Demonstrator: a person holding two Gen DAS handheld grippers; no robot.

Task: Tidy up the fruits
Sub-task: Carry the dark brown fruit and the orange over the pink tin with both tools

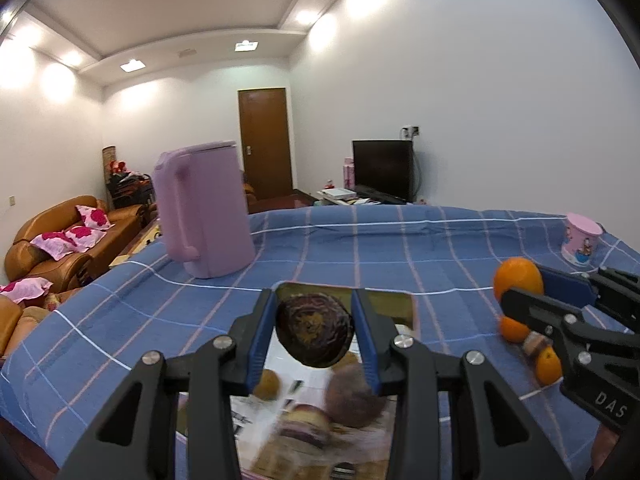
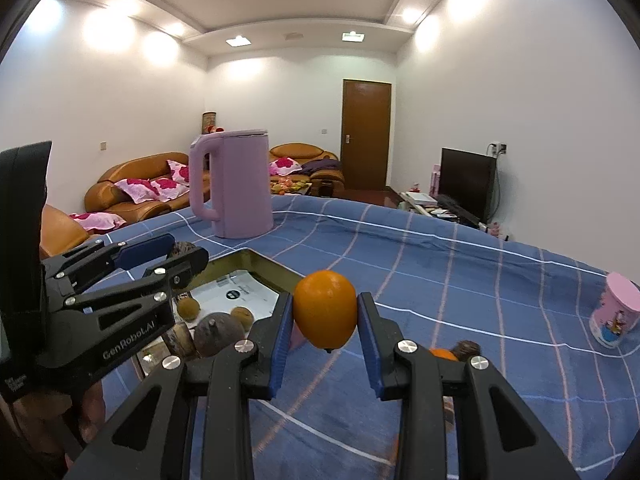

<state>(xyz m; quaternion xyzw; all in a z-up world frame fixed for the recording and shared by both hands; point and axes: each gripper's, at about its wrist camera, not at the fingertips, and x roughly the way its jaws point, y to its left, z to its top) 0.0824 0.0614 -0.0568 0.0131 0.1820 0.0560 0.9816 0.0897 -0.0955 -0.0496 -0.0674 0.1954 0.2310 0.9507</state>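
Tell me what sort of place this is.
Most likely a home living room: tan leather sofas with pink floral cushions, a dark television on a low stand by the wall, and a wooden door. The work surface is covered with a blue checked cloth.

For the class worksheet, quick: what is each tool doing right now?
Left tool: closed on the dark purple fruit.
Right tool: closed on the orange.

Kettle [image 2: 236,184] stands behind the tray [image 2: 256,262]; cup [image 2: 614,310] far right.
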